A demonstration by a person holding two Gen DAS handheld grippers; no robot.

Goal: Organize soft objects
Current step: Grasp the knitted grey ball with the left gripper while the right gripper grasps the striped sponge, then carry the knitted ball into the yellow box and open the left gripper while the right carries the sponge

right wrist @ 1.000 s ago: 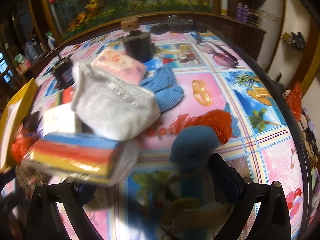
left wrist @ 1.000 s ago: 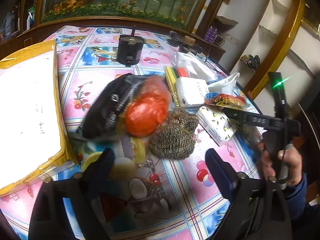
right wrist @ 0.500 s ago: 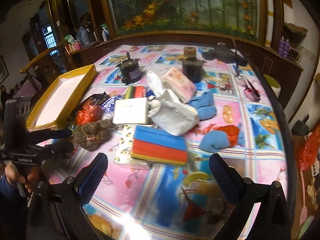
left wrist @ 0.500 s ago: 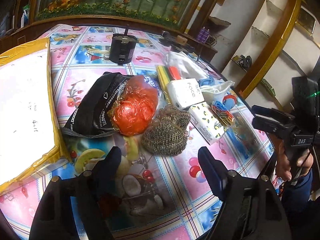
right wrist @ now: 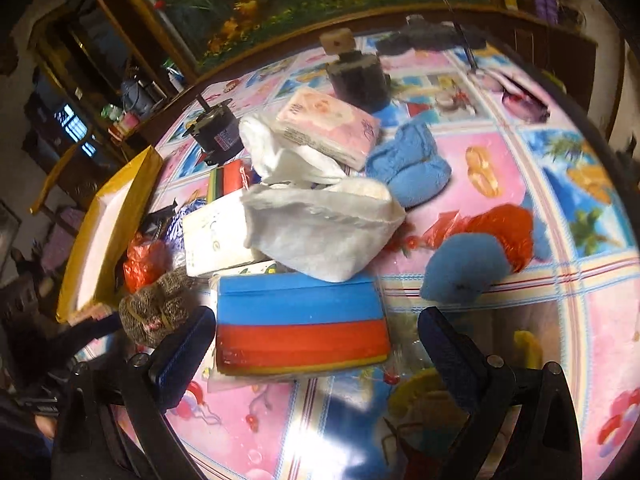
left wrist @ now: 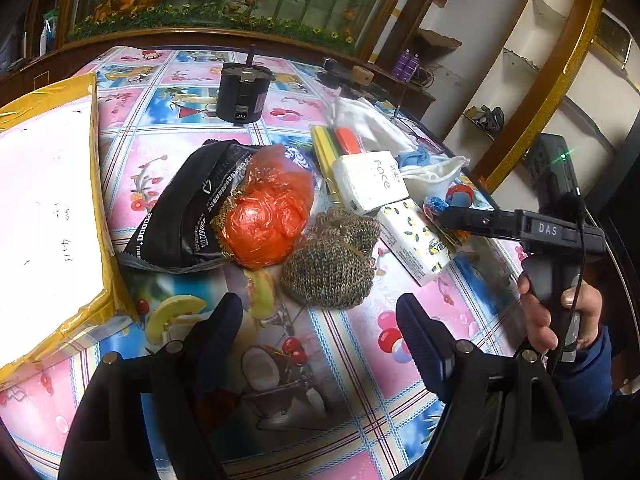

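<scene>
The soft things lie heaped mid-table on the bright fruit-print cloth: a brown-green knitted bundle (left wrist: 330,268) touches an orange plastic bag (left wrist: 266,222), which rests against a black packet (left wrist: 184,216). Beyond them sit a white "Face" pack (left wrist: 370,180), a lemon-print tissue pack (left wrist: 416,240), and — in the right wrist view — a white cloth pouch (right wrist: 320,232), a pink tissue pack (right wrist: 328,128), blue knitted pieces (right wrist: 408,164) and a striped sponge pack (right wrist: 300,328).

The left gripper (left wrist: 320,324) hovers just short of the knitted bundle, jaws released, nothing between them. The right gripper (right wrist: 316,340) has its jaws spread wide, the sponge pack in the gap between them — no pad visibly pressing it.

A yellow-edged box (left wrist: 48,200) stands at the table's (left wrist: 360,380) left.
</scene>
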